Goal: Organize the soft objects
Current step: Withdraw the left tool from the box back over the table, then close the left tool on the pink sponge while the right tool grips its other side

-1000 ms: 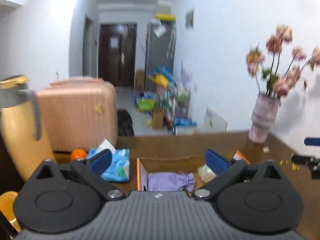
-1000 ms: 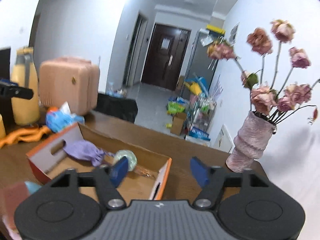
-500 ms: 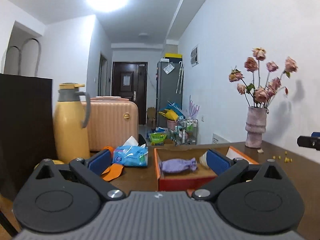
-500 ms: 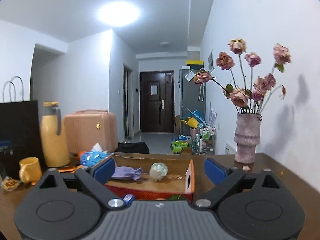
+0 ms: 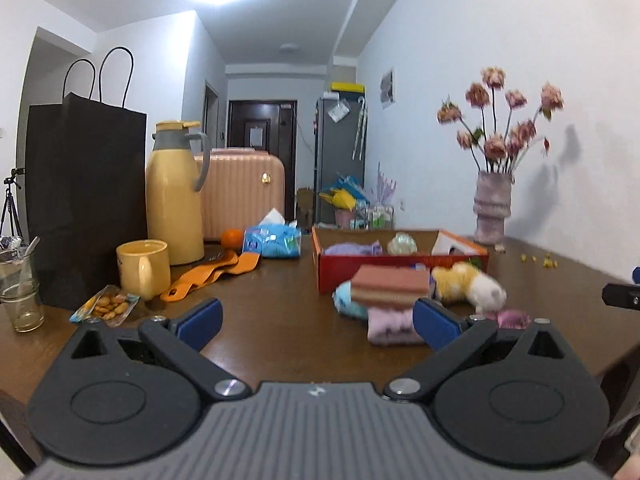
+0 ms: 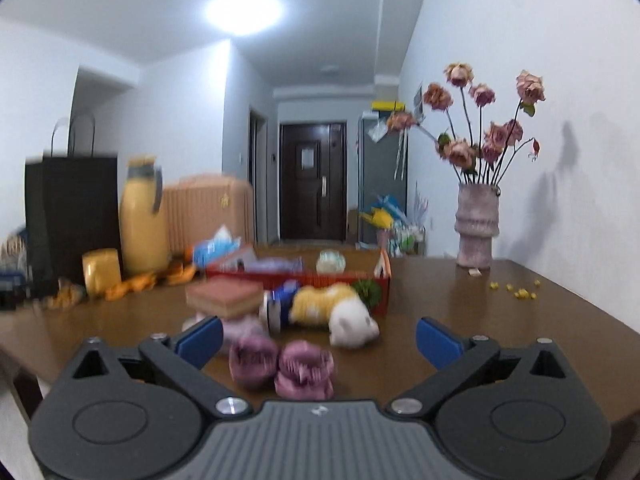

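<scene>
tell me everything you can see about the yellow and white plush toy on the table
The plush toy looks like a small fluffy animal with a yellow body and a white head, lying on its side on the brown table just in front of the red cardboard box. Its white end points toward the camera. Its yellow end lies against a blue and white item; something green sits close behind it. Neither tool touches it. Motion blur hides finer details.
</scene>
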